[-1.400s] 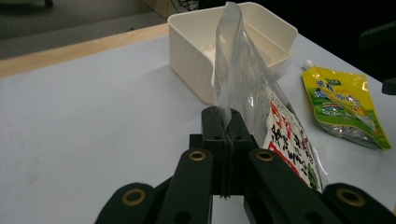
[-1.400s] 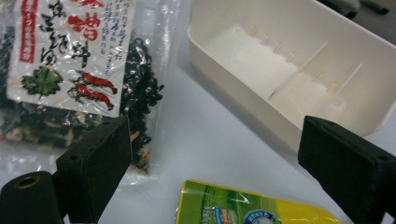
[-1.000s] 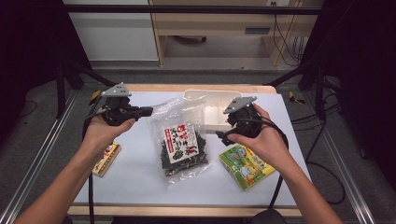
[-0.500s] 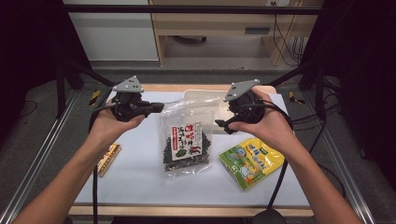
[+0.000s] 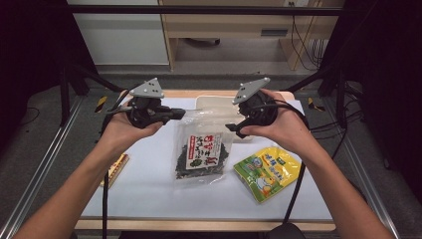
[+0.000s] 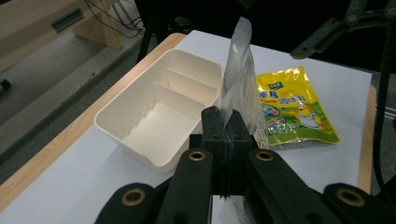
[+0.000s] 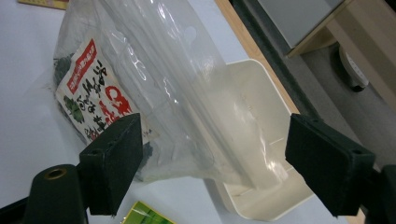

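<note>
The left gripper (image 5: 176, 115) is clamping the top edge of a clear bag (image 5: 201, 152) of dark dried food, its jaws pressed together on the plastic, and the bag is hanging from it with the bottom resting on the table (image 5: 149, 184). In the right gripper view the right gripper (image 7: 212, 165) is standing wide apart around the bag's far side without pressing it; its jaws have just been closing a little. Just beyond both grippers a white divided tray (image 6: 154, 116) is sitting near the table's far wooden edge. A yellow packet (image 5: 268, 172) is lying below the right gripper, near the right edge. A flat snack bar (image 5: 115, 168) is lying below the left gripper at the left edge. The white surface nearest the person is offering open room. Grey floor and pale wooden furniture are lying beyond the table.
</note>
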The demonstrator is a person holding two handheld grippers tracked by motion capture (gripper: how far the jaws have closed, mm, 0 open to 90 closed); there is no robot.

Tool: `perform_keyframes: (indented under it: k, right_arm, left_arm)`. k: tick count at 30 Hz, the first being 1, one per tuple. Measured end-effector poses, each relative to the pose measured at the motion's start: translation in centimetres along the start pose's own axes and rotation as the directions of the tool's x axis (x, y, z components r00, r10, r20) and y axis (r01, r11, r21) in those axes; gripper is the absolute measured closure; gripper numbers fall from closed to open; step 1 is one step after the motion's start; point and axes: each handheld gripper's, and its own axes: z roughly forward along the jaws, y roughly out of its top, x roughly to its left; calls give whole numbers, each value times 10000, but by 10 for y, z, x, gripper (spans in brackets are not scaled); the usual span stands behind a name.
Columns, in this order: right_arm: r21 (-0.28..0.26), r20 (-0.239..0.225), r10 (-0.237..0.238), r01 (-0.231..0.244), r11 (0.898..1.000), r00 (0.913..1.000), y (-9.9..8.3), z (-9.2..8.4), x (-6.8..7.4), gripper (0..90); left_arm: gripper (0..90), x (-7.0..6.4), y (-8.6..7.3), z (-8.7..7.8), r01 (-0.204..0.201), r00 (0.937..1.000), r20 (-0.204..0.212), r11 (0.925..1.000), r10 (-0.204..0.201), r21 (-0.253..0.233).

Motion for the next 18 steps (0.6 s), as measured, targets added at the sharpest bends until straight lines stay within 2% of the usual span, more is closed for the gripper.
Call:
perform_keyframes:
  k: [4, 13, 18]
  right_arm:
    - [56, -376, -58, 60, 10000, 9993, 0, 4, -1, 192]
    - [271, -944, -398, 426, 9987, 9947, 5, 17, -4, 210]
    - [393, -1528, -518, 584, 9975, 9869, 8, 26, -2, 264]
  left_arm:
    - [892, -6, 6, 1, -351, 9994, 29, 9992, 350, 165]
    - [892, -9, 10, 1, -531, 9984, 186, 9984, 527, 191]
    - [892, -11, 10, 1, -624, 9977, 267, 9980, 620, 136]
